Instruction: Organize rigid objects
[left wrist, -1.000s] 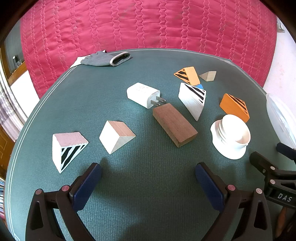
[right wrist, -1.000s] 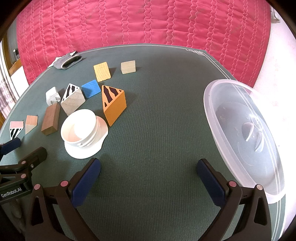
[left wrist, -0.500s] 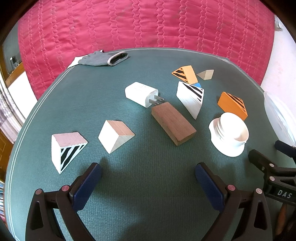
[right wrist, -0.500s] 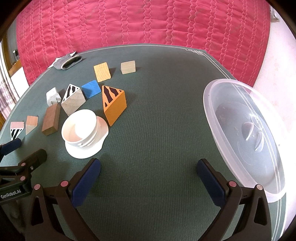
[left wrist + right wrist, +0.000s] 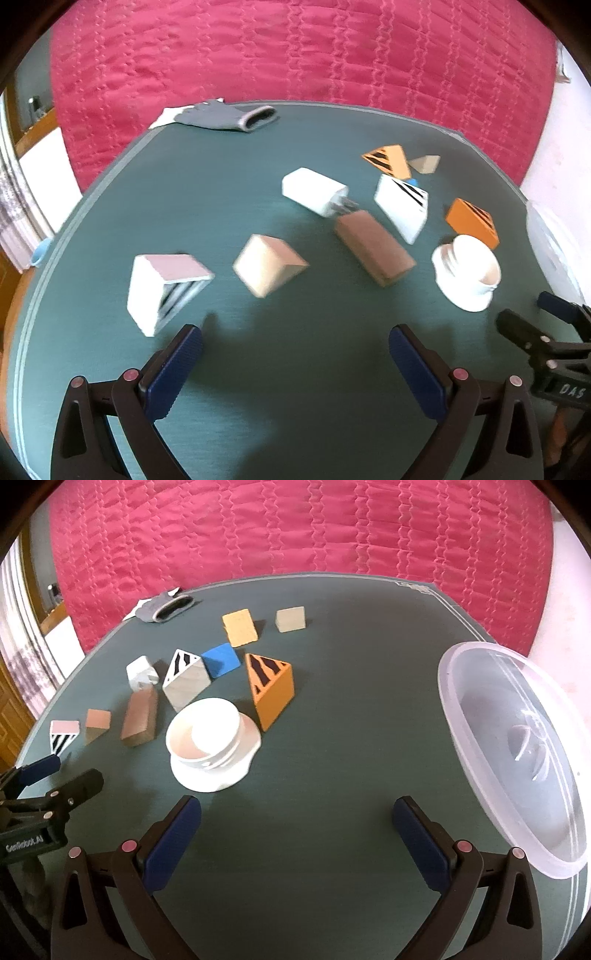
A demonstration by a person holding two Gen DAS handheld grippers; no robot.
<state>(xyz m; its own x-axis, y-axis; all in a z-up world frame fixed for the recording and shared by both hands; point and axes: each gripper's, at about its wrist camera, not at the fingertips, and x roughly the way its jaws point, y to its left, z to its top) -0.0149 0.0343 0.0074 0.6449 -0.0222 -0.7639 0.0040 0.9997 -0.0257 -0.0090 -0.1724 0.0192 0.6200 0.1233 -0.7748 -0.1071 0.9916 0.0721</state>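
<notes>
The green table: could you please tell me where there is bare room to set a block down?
Bare cloth lies between the orange striped wedge and the clear plastic lid, and ahead of the open right gripper. The far left, between the grey glove and the pink-topped block, is free too. Around the white bowl it is crowded.

The table [image 5: 332, 738] is dark green and the quilt [image 5: 295, 535] behind it is pink-red. The cups [image 5: 207, 738] and the plug [image 5: 140, 670] are white, one block [image 5: 138, 720] is brown, one wedge [image 5: 219, 659] is blue, and one wedge [image 5: 273, 690] is orange with black stripes. Another wedge [image 5: 162, 288] is white with black stripes and a pink top, and the glove [image 5: 221, 116] is grey.
</notes>
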